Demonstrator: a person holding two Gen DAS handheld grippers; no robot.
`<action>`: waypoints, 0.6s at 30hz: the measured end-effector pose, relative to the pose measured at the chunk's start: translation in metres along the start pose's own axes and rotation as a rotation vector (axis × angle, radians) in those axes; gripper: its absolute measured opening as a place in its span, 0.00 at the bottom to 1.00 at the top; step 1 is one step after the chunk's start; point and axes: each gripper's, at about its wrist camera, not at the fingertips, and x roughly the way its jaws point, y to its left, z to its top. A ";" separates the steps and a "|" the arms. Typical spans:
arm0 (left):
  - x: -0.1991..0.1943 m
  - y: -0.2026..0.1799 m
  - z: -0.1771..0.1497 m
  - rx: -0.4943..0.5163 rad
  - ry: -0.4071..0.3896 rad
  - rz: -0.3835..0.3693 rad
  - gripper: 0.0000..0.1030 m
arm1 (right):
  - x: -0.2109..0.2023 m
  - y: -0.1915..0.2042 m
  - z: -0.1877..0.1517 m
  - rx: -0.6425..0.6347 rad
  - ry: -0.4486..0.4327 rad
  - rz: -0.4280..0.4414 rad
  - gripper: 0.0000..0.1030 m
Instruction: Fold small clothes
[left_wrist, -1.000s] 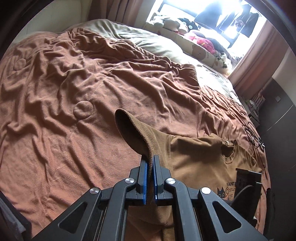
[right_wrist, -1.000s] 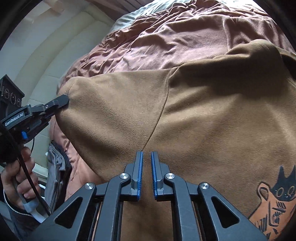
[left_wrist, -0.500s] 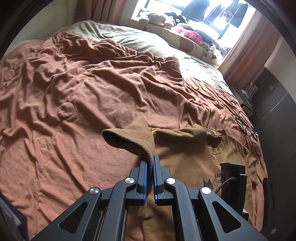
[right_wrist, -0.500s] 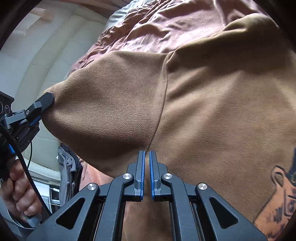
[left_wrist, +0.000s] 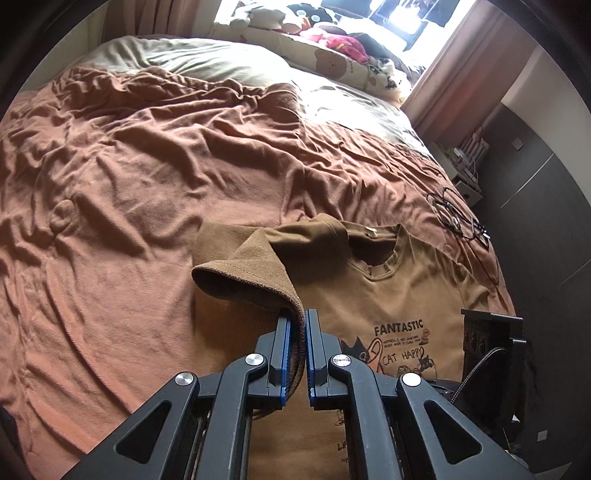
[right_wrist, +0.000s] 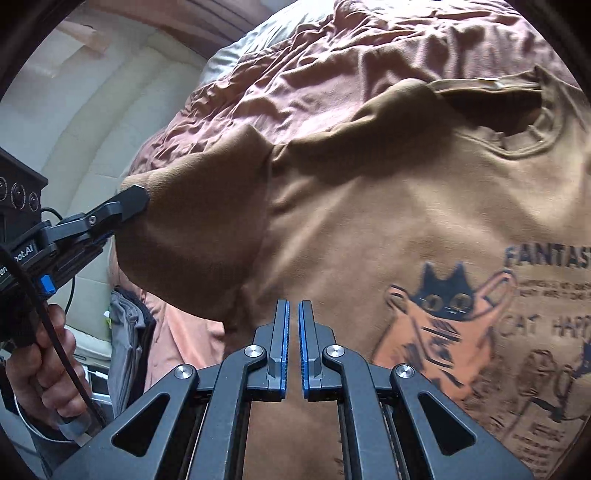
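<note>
- L tongs (left_wrist: 295, 325) clamped on tee (left_wrist: 402, 295) sleeve hem; R tongs (right_wrist: 291, 314) pinched its side edge, I judged.
- Soft, limp, light fabric; grab hems/seams.

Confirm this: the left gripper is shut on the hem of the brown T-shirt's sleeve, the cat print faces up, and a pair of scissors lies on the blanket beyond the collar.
Not scissors: the left wrist view shows a pair of glasses on the blanket beyond the collar. The rest stands: the left gripper is shut on the sleeve hem of the brown T-shirt, cat print up.
</note>
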 end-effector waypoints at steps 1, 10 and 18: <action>0.005 -0.005 -0.001 0.006 0.013 -0.003 0.11 | -0.006 -0.001 0.002 0.004 -0.002 -0.011 0.02; 0.004 -0.002 -0.006 0.000 -0.003 0.038 0.53 | -0.039 -0.010 0.001 0.028 -0.041 -0.058 0.53; 0.015 0.049 -0.019 -0.063 0.027 0.123 0.53 | -0.020 -0.002 0.007 -0.039 -0.034 -0.101 0.53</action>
